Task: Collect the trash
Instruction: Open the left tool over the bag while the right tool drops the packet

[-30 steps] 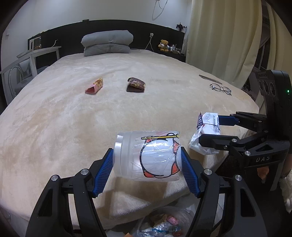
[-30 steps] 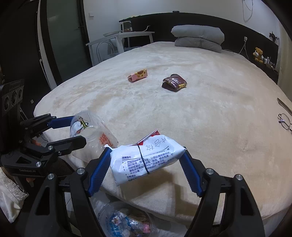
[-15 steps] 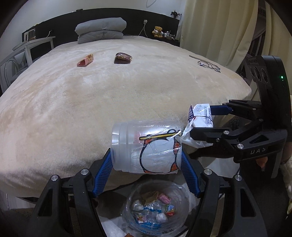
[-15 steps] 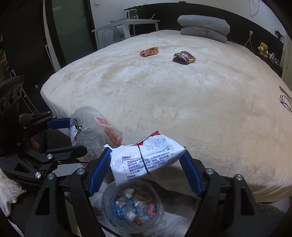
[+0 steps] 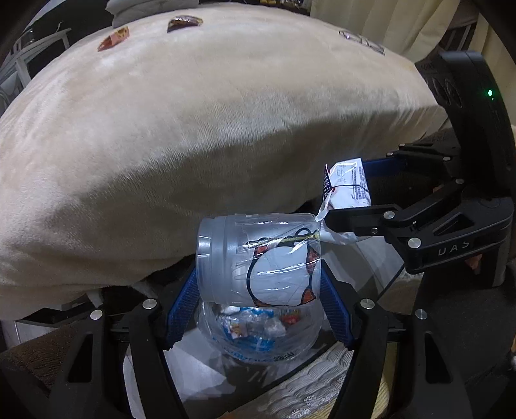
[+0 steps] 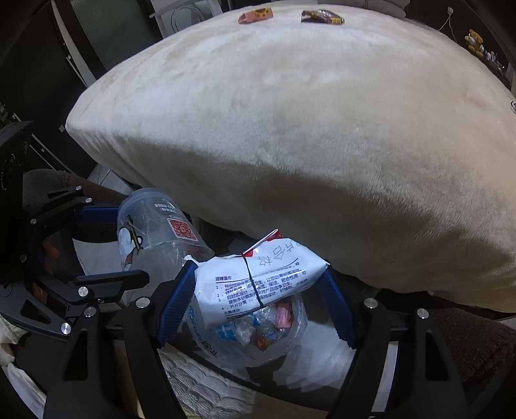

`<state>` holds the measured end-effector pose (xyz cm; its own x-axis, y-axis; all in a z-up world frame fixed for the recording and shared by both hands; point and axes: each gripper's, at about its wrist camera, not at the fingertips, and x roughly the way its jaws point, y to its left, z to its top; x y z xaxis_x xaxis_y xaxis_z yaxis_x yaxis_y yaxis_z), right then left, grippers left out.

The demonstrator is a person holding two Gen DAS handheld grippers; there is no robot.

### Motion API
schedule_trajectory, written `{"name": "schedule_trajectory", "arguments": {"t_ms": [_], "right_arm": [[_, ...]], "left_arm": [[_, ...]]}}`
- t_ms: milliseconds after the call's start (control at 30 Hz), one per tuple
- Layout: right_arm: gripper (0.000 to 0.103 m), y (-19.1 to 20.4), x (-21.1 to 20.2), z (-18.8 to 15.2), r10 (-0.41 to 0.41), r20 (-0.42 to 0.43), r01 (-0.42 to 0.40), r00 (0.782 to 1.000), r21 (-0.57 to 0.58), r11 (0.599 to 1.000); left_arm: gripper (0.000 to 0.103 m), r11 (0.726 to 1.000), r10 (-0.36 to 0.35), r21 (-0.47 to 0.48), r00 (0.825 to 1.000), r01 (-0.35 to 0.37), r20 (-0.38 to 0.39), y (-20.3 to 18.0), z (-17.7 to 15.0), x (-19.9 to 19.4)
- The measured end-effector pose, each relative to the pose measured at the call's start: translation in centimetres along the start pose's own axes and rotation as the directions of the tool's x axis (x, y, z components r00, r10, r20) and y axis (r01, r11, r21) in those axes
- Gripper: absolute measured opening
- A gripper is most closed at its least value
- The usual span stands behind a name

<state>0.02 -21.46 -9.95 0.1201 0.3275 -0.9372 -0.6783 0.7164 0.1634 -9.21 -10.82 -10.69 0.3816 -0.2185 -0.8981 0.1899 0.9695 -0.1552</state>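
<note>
My left gripper is shut on a clear plastic cup with a cartoon print, held on its side just above a clear trash bag holding several wrappers. My right gripper is shut on a white printed packet, also above the bag. The cup and left gripper show at the left of the right wrist view; the packet and right gripper show at the right of the left wrist view. A pink wrapper and a brown wrapper lie far off on the bed.
The beige bed fills the view ahead, its near edge just beyond the bag. Glasses lie on its right side. A patterned mat lies on the floor under the bag. A curtain hangs at the right.
Both grippers have pulled back off the bed and dropped below its edge, each with its item, and now hang over the trash bag. The bag has come into fuller view.
</note>
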Motion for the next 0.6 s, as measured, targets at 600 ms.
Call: {"name": "schedule_trajectory", "arguments": {"t_ms": [600], "right_arm": [[0.075,-1.1,12.4,-1.7,-0.035,-0.397,0.073,0.917,0.079,0.994]], "left_arm": [[0.07,0.999,-0.031,0.021,0.924,0.042,-0.382,0.8,-0.7,13.2]]}}
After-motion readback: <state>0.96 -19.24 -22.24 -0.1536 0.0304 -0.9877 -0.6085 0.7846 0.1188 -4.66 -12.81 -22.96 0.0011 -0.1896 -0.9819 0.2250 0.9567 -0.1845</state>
